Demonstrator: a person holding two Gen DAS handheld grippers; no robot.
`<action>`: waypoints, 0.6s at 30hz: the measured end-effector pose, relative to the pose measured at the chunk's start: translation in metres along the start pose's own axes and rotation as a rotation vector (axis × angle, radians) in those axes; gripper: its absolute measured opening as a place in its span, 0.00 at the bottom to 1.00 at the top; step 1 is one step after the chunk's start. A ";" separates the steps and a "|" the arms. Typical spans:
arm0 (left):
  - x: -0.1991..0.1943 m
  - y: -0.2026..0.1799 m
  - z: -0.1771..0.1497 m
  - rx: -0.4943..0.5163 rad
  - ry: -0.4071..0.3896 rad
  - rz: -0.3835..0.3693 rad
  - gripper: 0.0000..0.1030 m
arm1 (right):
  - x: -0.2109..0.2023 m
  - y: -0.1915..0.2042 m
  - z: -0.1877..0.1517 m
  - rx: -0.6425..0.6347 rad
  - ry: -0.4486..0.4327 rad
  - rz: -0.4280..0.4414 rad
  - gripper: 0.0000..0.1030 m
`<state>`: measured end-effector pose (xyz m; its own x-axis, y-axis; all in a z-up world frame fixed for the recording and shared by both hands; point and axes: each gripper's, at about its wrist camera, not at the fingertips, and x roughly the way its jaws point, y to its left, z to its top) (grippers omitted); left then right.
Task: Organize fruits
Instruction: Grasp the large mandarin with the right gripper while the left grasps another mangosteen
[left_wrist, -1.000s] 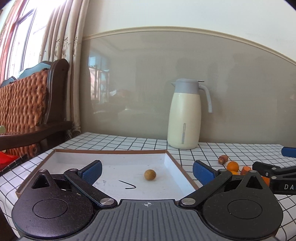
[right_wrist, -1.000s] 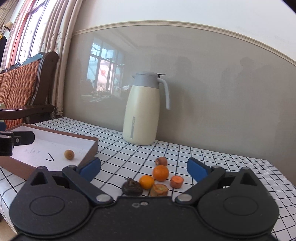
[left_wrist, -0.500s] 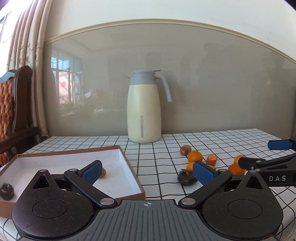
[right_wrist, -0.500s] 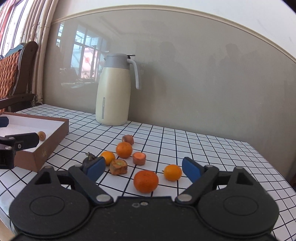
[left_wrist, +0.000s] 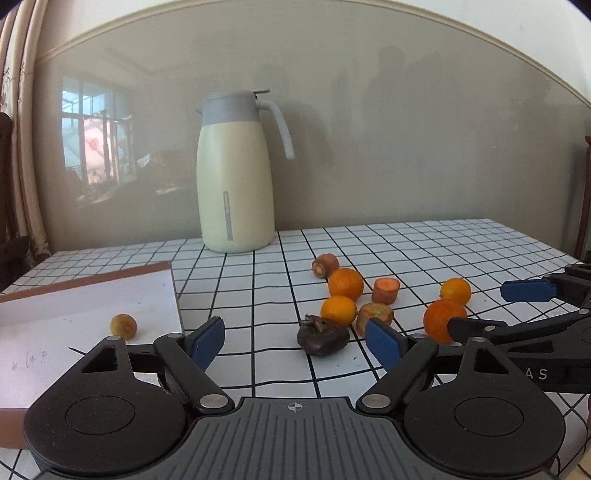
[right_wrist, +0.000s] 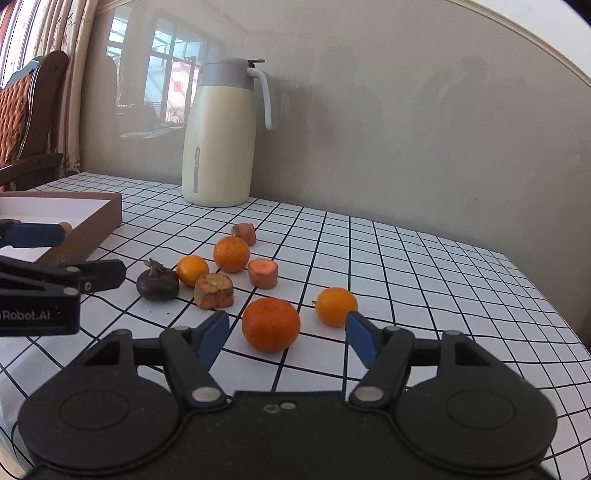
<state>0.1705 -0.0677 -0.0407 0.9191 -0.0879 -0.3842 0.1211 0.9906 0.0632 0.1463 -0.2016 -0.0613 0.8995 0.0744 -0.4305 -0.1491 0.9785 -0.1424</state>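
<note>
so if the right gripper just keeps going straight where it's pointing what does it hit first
Most likely the big orange. It sits on the checked tablecloth right ahead of the right gripper, roughly centred between its closing fingers, which do not touch it yet. Depth is hard to judge, so the smaller orange is a less likely first contact.

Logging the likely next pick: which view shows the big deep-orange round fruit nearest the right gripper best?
The right wrist view: the big deep-orange round fruit sits whole and unblocked between the closing fingers of the right gripper, pads apart from it. In the left wrist view the fruit lies far right, partly covered by a right gripper finger.
</note>
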 end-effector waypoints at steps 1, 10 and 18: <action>0.003 -0.002 -0.001 0.003 0.010 -0.001 0.80 | 0.003 0.000 0.000 -0.001 0.008 0.006 0.58; 0.035 -0.014 0.000 0.004 0.089 -0.020 0.64 | 0.018 -0.003 0.001 0.008 0.060 0.044 0.44; 0.059 -0.011 0.004 -0.016 0.157 -0.024 0.56 | 0.031 -0.002 0.003 -0.005 0.086 0.054 0.39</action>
<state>0.2244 -0.0840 -0.0606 0.8458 -0.0952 -0.5250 0.1350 0.9901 0.0380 0.1756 -0.2005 -0.0711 0.8516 0.1104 -0.5125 -0.1991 0.9724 -0.1213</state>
